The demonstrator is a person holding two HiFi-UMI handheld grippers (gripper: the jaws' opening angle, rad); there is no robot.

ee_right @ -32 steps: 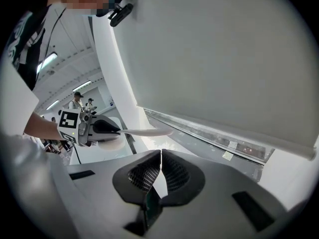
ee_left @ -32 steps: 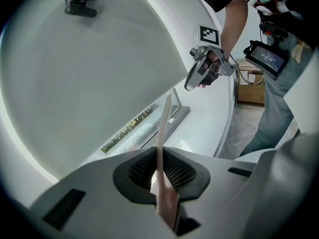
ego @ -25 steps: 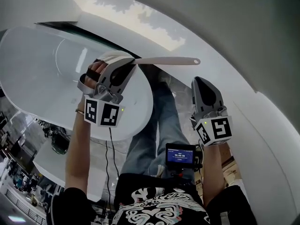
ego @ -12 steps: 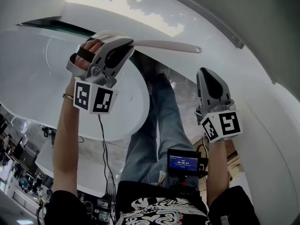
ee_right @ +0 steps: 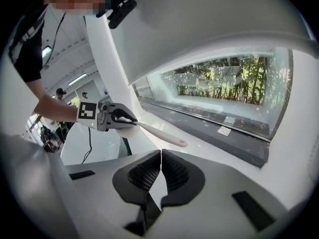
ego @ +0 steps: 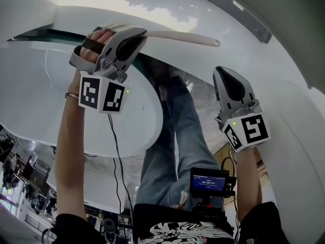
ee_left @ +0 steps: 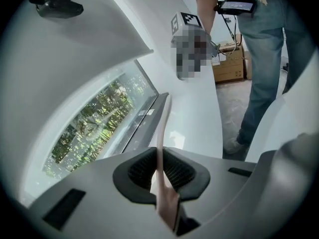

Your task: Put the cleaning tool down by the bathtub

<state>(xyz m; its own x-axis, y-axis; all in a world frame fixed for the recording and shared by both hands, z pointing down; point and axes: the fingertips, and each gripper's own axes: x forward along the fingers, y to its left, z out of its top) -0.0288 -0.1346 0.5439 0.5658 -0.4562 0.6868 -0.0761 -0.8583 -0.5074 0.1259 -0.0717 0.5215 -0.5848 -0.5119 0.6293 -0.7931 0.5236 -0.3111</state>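
Note:
The cleaning tool [ego: 183,36] has a long pale handle that sticks out to the right of my left gripper [ego: 138,35], which is shut on its near end. In the left gripper view the handle [ee_left: 162,126] runs straight out between the pads over the white ledge [ee_left: 199,113] beside the window strip. The white oval bathtub [ego: 45,105] lies under and left of that hand. My right gripper [ego: 224,74] hangs to the right, shut and empty, its pads touching [ee_right: 161,156]. From the right gripper view the tool [ee_right: 162,135] and the left gripper [ee_right: 119,118] show ahead on the left.
A dark window sill [ee_right: 209,128] and glass with greenery [ee_right: 224,86] run along the white curved wall. The person's jeans legs [ego: 175,136] and shoe [ee_left: 234,144] stand between tub and wall. A cable [ego: 116,151] hangs from the left hand; cardboard boxes [ee_left: 229,68] sit behind.
My left gripper has carried the tool up and left in the head view, closer to the dark strip by the tub. The right gripper has edged slightly the same way. Both stay shut.

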